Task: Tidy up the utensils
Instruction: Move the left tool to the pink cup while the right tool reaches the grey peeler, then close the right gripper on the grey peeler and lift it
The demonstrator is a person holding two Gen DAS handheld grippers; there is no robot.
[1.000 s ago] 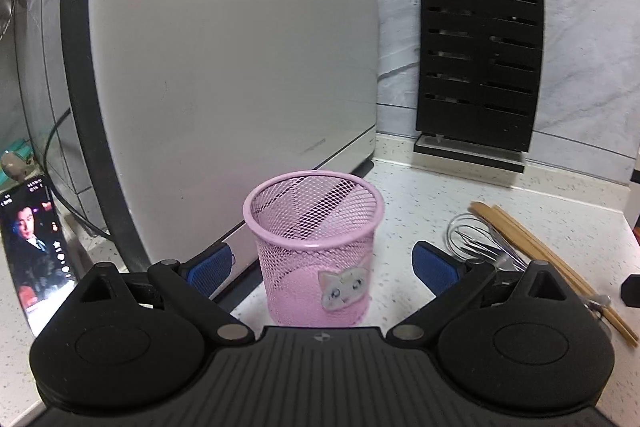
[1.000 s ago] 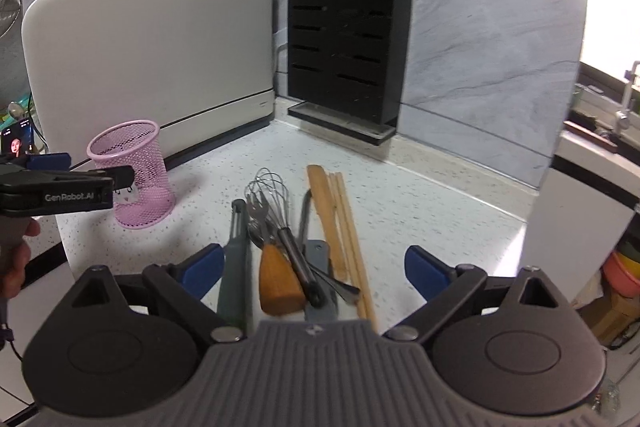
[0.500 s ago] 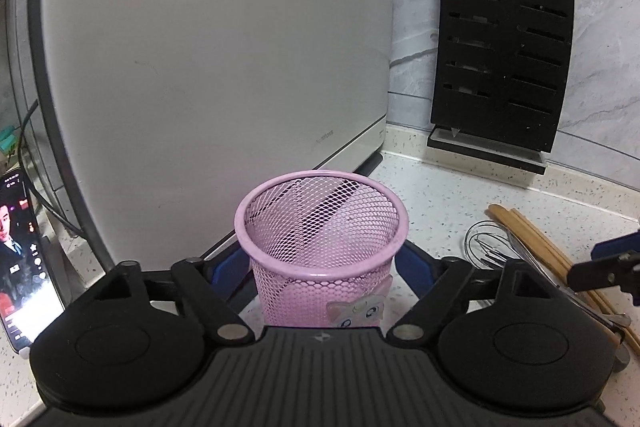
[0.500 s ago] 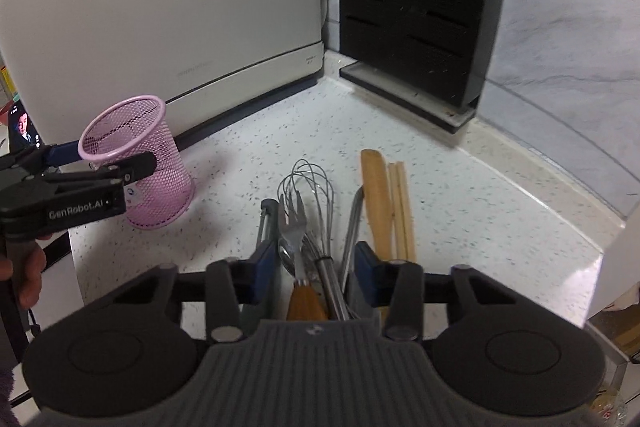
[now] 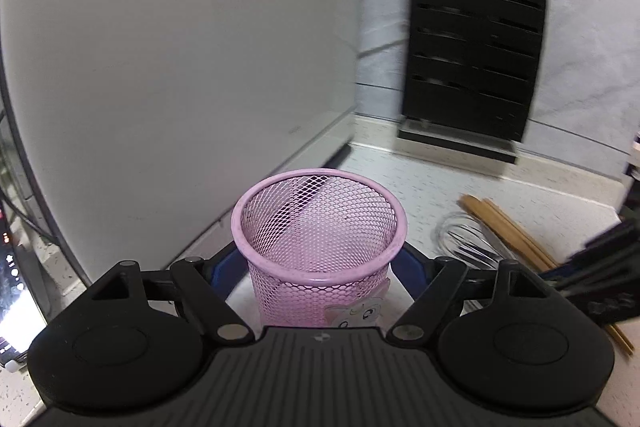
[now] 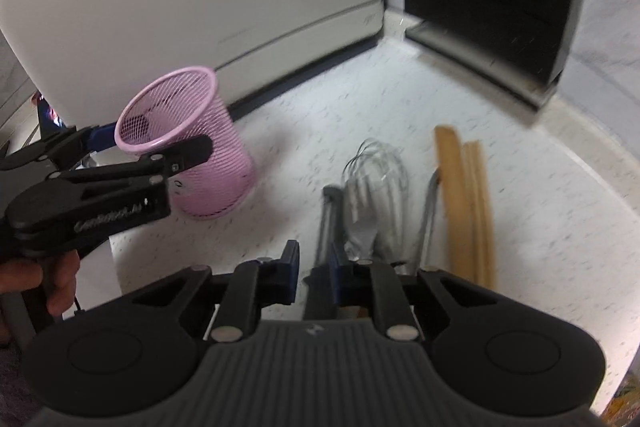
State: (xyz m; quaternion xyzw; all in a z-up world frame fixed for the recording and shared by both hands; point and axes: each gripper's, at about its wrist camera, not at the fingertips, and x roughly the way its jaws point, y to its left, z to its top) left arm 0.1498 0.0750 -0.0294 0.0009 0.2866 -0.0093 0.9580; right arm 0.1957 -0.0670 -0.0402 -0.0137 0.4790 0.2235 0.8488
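Steadying the pink cup (image 5: 320, 239) near the bench's left edge, the left gripper (image 5: 320, 263) has just been closing onto its sides. Right gripper (image 6: 314, 259), also just closing, clamps a grey handle (image 6: 326, 223) among utensils mid-bench; lift it straight, clear of the whisk (image 6: 376, 167).

Left wrist view: low over the countertop (image 5: 432, 183), facing the back wall, close to the pink mesh cup (image 5: 320, 223). Right wrist view: tilted steeply down. Both views share cup and whisk (image 6: 378, 163).

Pink mesh cup (image 5: 320, 251) — speckled white counter (image 6: 360, 115)
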